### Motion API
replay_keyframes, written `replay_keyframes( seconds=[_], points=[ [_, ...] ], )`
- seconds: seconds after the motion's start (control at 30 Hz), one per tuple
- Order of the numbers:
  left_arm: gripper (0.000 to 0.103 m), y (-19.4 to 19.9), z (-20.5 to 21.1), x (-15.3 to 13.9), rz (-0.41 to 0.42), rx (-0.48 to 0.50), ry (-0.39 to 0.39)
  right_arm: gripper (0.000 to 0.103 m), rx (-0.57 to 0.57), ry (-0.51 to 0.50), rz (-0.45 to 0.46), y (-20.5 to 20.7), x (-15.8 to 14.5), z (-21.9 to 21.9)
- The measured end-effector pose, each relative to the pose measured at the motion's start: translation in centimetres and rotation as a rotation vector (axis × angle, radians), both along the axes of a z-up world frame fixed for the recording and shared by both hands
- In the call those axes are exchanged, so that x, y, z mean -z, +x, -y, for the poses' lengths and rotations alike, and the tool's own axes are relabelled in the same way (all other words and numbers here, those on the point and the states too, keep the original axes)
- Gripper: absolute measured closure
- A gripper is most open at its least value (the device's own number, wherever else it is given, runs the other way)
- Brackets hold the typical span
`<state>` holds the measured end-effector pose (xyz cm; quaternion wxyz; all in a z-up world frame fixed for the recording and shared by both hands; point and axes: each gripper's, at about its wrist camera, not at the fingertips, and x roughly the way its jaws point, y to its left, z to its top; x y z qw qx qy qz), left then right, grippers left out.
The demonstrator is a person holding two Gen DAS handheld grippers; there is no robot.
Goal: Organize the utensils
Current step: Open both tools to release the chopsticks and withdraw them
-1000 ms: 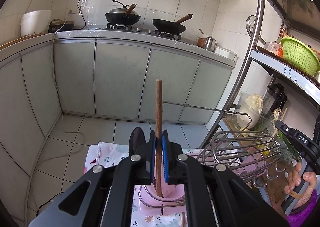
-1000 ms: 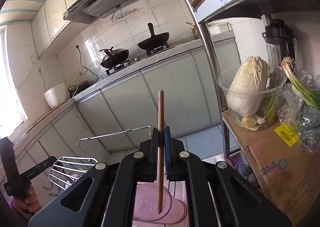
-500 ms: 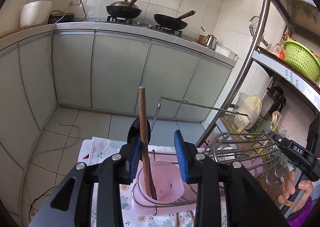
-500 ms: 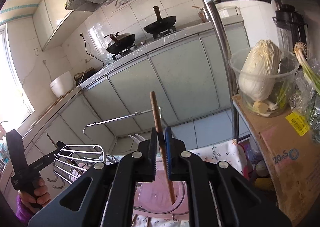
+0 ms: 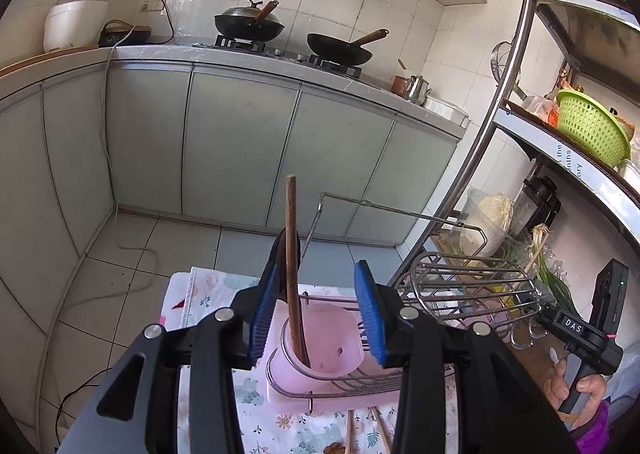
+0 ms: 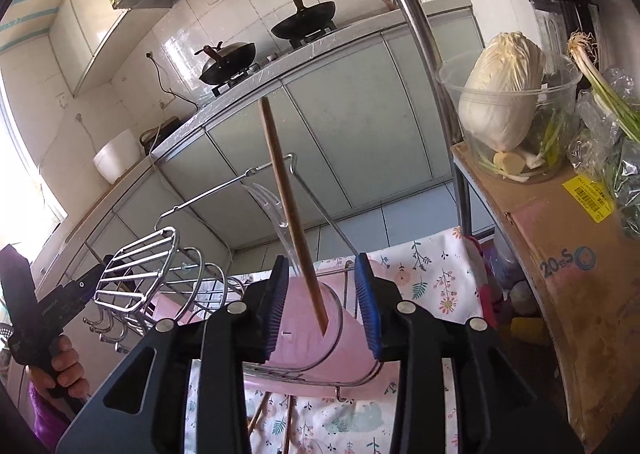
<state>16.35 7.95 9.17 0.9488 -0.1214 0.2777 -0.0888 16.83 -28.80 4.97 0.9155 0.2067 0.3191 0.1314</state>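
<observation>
The left gripper (image 5: 316, 310) has just been opening, and its blue fingers (image 5: 262, 310) now stand well apart. A wooden chopstick (image 5: 292, 254) stands nearly upright between them, close beside the left finger but not clamped by either. Its lower end sits inside a pink cup (image 5: 320, 346), which is held in a wire rack (image 5: 460, 286) on a worktop covered by a floral cloth (image 5: 208, 298). More chopsticks (image 5: 348, 430) lie flat on the cloth in front of the cup.

The right gripper (image 6: 322, 308) has also just been opening, with its blue fingers (image 6: 366, 308) parted. A second chopstick (image 6: 290, 214) leans between them, tilted up and to the left, its lower tip resting inside a pink cup (image 6: 304, 334) and neither finger pressing on it. A clear plastic spoon (image 6: 272, 214) stands in that cup just behind the chopstick. In the right wrist view, the person's hand (image 6: 60, 366) is seen at the left edge, gripping the other gripper's handle.
</observation>
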Motion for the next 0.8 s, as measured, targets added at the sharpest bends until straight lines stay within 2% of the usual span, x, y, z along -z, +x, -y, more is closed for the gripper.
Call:
replay_keyframes(
  seconds=[0.3,0.5,0.7,0.8],
  points=[
    [0.065,-3.8,-0.2,0.2,0.013,0.016,-0.019,0.068,-0.002,-0.007,-0.001,-5.1,1.1,0.3],
    [0.065,-6.7,0.1,1.8,-0.010,0.045,-0.019,0.068,-0.034,-0.034,-0.037,-8.0,3.1,-0.8],
    [0.067,-8.2,2.2,7.1,-0.152,0.127,0.015,0.068,-0.058,-0.080,-0.109,-9.9,6.3,-2.3],
    [0.074,-8.4,3.1,10.6,-0.259,0.154,0.030,0.068,-0.063,-0.057,-0.168,-10.5,8.0,-2.0]
  ],
)
